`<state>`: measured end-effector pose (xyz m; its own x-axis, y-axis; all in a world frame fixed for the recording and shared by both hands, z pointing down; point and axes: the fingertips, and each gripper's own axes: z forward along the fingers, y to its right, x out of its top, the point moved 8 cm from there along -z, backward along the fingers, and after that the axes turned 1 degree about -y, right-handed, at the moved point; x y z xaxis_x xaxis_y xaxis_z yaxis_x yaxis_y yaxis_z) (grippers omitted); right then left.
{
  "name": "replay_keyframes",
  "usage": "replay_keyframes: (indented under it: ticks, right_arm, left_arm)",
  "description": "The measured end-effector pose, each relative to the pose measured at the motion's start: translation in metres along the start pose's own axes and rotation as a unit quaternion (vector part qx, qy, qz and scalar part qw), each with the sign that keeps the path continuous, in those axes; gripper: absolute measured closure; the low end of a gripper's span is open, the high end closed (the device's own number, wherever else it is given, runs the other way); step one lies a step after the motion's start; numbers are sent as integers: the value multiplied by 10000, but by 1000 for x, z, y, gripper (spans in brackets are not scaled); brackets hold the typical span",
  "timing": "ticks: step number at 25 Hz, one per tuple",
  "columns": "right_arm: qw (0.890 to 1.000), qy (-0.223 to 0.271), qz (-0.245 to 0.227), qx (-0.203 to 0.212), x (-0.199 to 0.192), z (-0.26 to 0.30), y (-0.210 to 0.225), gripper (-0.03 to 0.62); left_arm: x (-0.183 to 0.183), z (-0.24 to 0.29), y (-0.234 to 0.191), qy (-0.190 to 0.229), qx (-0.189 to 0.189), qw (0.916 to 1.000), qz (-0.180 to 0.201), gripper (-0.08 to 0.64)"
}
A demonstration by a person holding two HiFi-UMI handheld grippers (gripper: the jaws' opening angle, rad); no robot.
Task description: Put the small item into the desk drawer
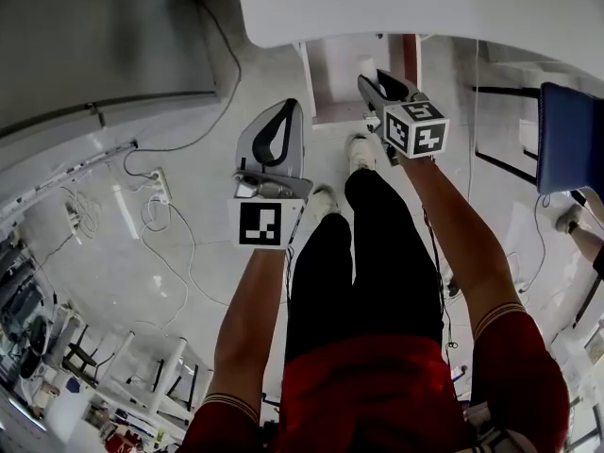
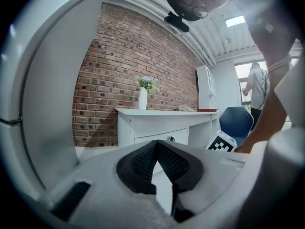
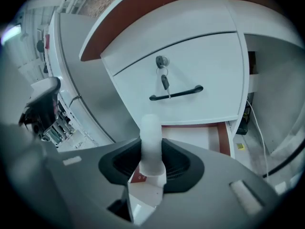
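**Small item pinched above the open drawer**

The right gripper (image 3: pixel 152 152) is reaching toward the 12 o'clock side of the head view, where the white surface (image 1: pixel 377 3) is filling the top edge. Its fingers (image 3: pixel 181 163) are pinching the small item (image 3: pixel 150 128), a pale, round-ended tube that is standing up out of the grip and pointing at the furniture ahead. The item is therefore sitting in the right gripper, not inside the drawer.

In the right gripper view, the open drawer (image 3: pixel 224 140) is lying just past the item at 12 to 1 o'clock, showing a white bottom and red-brown edges. Above it, a closed drawer front (image 3: pixel 209 61) is carrying a black handle (image 3: pixel 176 93), with a key (image 3: pixel 164 82) hanging from the lock at 12 o'clock of that handle.

The left gripper (image 1: pixel 289 107) is hanging at 8 o'clock of the right one, over the floor (image 1: pixel 151 281) and well apart from the drawer. Its fingers (image 2: pixel 140 159) are pressing together at the tips with nothing between them. Its own view is looking at a brick wall (image 2: pixel 124 66) and another white desk with a vase (image 2: pixel 143 98) on it.

The person's black trousers (image 1: pixel 349 272) are filling the 6 o'clock part of the head view, and a blue chair (image 1: pixel 571 140) is standing at 3 o'clock.
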<state>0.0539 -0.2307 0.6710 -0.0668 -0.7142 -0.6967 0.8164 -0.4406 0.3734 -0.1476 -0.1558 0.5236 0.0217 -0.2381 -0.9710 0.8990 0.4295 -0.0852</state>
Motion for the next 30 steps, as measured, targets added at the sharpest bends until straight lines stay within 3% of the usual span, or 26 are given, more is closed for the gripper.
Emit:
replay_keyframes:
  ticks: [4, 14, 18, 21, 30]
  right_arm:
    - [9995, -294, -107, -22, -6, 26, 7, 449]
    - [9969, -699, 292, -218, -20, 67, 19, 446]
    - [9965, -740, 170, -351, -17, 71, 22, 385]
    - [9963, -803, 55, -308, -26, 71, 25, 376]
    - [9985, -455, -286, -46, -20, 53, 11, 466]
  left_arm:
    - [-5, 5, -5, -42, 85, 9999, -61, 554]
    - [-19, 1, -19, -204, 349, 9991, -83, 554]
    - [-19, 0, -24, -186, 390, 9991, -34, 554]
    - [-27, 0, -20, -207, 392, 9990, -65, 554]
    - [-29, -4, -17, -289, 332, 9990, -128, 554]
